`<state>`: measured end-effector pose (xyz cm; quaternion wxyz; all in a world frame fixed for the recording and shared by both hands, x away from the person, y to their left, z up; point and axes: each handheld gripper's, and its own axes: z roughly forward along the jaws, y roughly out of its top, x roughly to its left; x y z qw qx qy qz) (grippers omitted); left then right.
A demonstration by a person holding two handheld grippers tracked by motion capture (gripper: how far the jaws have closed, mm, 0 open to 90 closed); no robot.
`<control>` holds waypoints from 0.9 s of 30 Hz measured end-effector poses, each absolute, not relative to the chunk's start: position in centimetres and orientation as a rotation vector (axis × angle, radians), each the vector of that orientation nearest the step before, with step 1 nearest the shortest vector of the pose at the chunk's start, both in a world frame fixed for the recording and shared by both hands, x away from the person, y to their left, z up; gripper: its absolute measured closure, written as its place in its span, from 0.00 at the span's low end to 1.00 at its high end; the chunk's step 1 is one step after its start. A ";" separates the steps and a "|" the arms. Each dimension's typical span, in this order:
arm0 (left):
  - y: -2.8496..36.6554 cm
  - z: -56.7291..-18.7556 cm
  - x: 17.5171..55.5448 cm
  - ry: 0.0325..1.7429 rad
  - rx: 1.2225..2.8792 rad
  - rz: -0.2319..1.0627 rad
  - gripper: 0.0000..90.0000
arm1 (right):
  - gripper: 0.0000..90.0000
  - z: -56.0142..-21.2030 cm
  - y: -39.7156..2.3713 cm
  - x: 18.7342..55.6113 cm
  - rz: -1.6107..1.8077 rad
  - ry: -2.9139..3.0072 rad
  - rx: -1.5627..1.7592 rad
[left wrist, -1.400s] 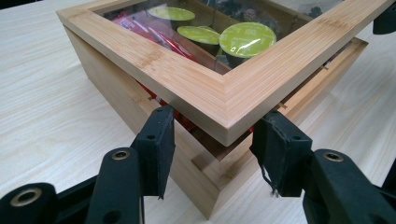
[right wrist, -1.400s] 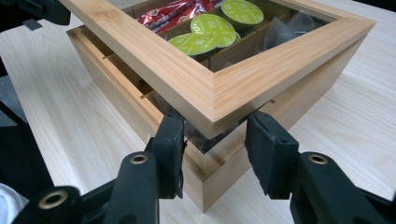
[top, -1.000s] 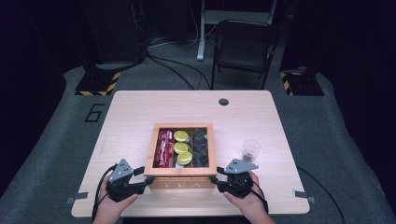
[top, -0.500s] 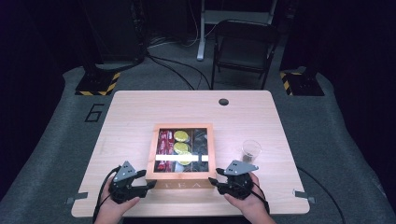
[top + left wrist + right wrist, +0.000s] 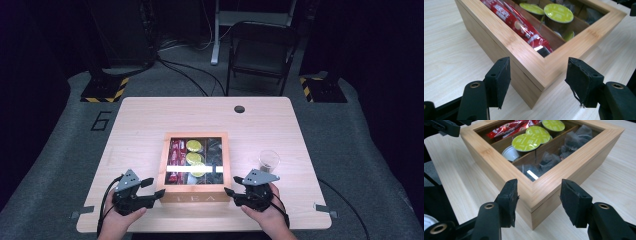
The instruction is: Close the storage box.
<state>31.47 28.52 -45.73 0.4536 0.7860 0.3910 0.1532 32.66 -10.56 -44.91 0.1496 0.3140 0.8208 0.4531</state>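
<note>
Overhead and gripper-mounted views of the wooden tea box [image 5: 196, 165] on the table [image 5: 140, 120]. The box sits toward the near edge of the surface, roughly centred between its left and right edges, with its glass-windowed lid closed. I hold the left gripper [image 5: 152, 191] at the box's near left corner and the right gripper [image 5: 231, 193] at its near right corner, both just inside the table's near edge. In the left gripper view, the left gripper [image 5: 537, 82] straddles that corner: its jaws have just been opening, and both pads stand clear of the wood, the corner lying between them. In the right gripper view, the right gripper [image 5: 538, 203] is released likewise; its jaws have also just been opening, with the other near corner between them and a gap on each side. Through the lid I see red sachets [image 5: 524, 27] in the left compartment, green-topped capsules [image 5: 530, 138] in the middle one and dark tea bags [image 5: 574, 141] in the right one. A clear glass cup [image 5: 269, 161] stands just to the right of the box, near the right gripper.
</note>
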 end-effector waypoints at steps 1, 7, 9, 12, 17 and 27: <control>28.7 -45.6 31.5 0.969 1.937 0.373 0.41 | 0.53 -44.8 -10.6 32.7 1.303 2.344 0.923; 29.5 -45.3 31.9 0.987 1.909 0.411 0.41 | 0.52 -44.3 -11.4 32.9 1.305 2.299 0.925; 29.9 -45.2 32.0 1.003 1.900 0.415 0.41 | 0.52 -44.2 -11.8 33.0 1.304 2.289 0.938; 30.6 -45.2 32.2 1.017 1.894 0.431 0.41 | 0.52 -44.2 -12.3 33.2 1.307 2.269 0.968; 31.3 -45.3 32.5 1.043 1.879 0.445 0.41 | 0.52 -44.4 -13.0 33.6 1.295 2.250 0.989; 32.4 -46.2 33.2 1.105 1.860 0.452 0.41 | 0.52 -45.2 -14.2 34.3 1.279 2.228 1.054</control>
